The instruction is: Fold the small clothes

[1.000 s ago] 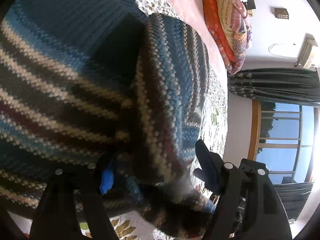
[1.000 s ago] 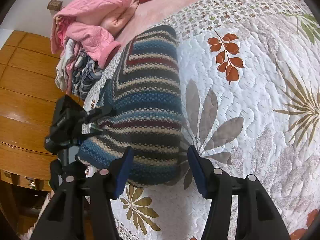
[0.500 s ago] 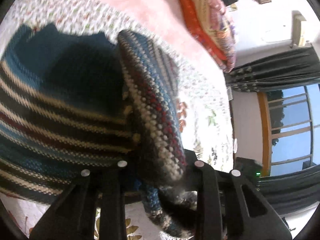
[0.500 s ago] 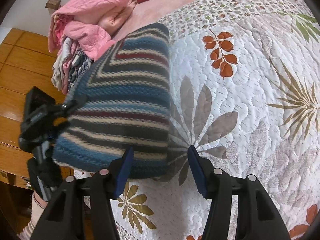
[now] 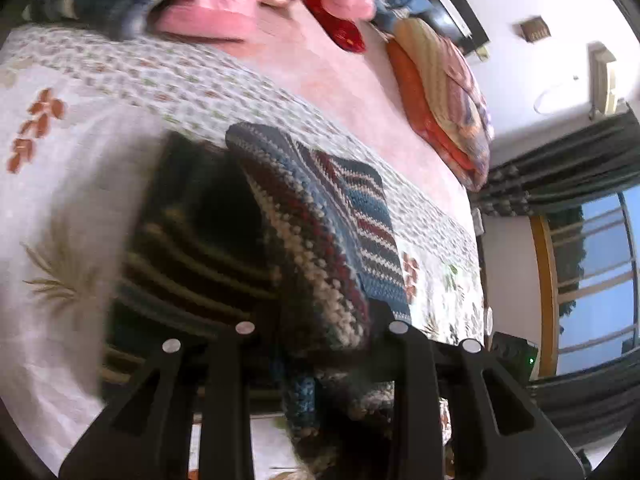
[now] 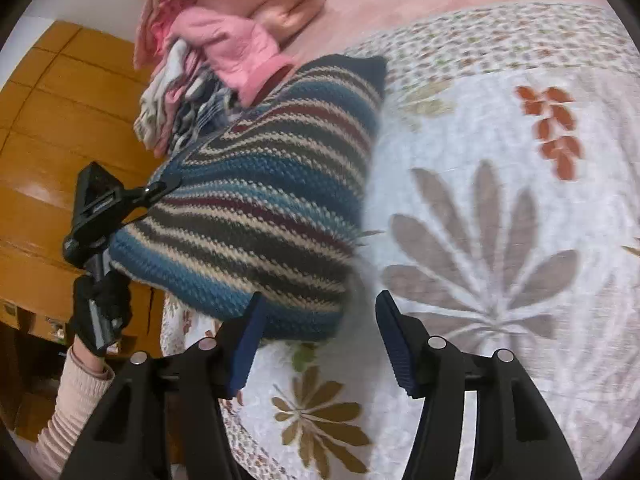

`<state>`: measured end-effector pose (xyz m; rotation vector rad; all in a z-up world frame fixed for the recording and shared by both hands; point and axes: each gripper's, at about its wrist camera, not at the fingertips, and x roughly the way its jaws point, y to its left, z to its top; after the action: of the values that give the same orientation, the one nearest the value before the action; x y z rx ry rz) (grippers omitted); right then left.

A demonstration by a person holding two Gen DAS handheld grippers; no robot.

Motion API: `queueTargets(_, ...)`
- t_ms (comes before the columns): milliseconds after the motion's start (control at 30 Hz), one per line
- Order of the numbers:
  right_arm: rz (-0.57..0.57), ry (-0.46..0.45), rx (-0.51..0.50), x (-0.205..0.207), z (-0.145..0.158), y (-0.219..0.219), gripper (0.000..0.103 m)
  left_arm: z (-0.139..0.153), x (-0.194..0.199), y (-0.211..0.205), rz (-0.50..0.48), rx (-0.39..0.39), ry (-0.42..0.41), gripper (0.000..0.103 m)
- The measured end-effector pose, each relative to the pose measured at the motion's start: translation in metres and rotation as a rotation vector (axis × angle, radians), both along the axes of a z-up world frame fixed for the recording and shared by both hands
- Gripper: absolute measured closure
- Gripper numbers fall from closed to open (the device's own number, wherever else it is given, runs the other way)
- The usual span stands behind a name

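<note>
**Operator:** Quilted bedspread (image 6: 500,128) under both cameras, wooden wardrobe at the left of the right wrist view. My left tongs (image 5: 320,332) are clamped on an edge of the striped knit sweater (image 6: 260,216); the cloth bunches between the pads at lower centre of the left wrist view.

**Spotter:** And the right?

**Operator:** Right tongs (image 6: 320,348) stand wide apart with nothing between them. The sweater's lower edge sits just above and left of their gap, its left pad close beside the knit; I cannot tell whether it touches.

**Spotter:** How does it lie?

**Operator:** Folded into a bundle on the bed, long axis running from lower left up to the upper centre of the right wrist view, toward the pink clothes pile (image 6: 224,28). Left is nearer, already holding; I judge the right must shift left to catch the free corner.
</note>
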<state>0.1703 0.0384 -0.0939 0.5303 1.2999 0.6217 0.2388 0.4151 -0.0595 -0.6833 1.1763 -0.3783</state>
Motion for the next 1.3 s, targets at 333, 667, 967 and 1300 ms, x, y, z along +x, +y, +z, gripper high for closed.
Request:
queueTargets(333, 0.078, 0.026, 0.011, -0.003, -0.005, 0.063, 0.042, -0.042, -0.005, 0.053, -0.062, 0.12, 0.033, 0.076)
queueTargets(667, 0.105, 0.053, -0.087, -0.004, -0.023, 0.085, 0.042, -0.07, -0.014, 0.061, -0.027, 0.121, 0.09, 0.066)
queueTargets(967, 0.106, 0.055, -0.134, -0.003, -0.036, 0.091, 0.038, -0.024, -0.067, 0.067, -0.035, 0.116, 0.048, 0.037)
queueTargets(1300, 0.11, 0.05, -0.161, -0.012, -0.027, 0.093, 0.037, -0.026, -0.077, 0.035, -0.086, 0.16, 0.051, 0.092)
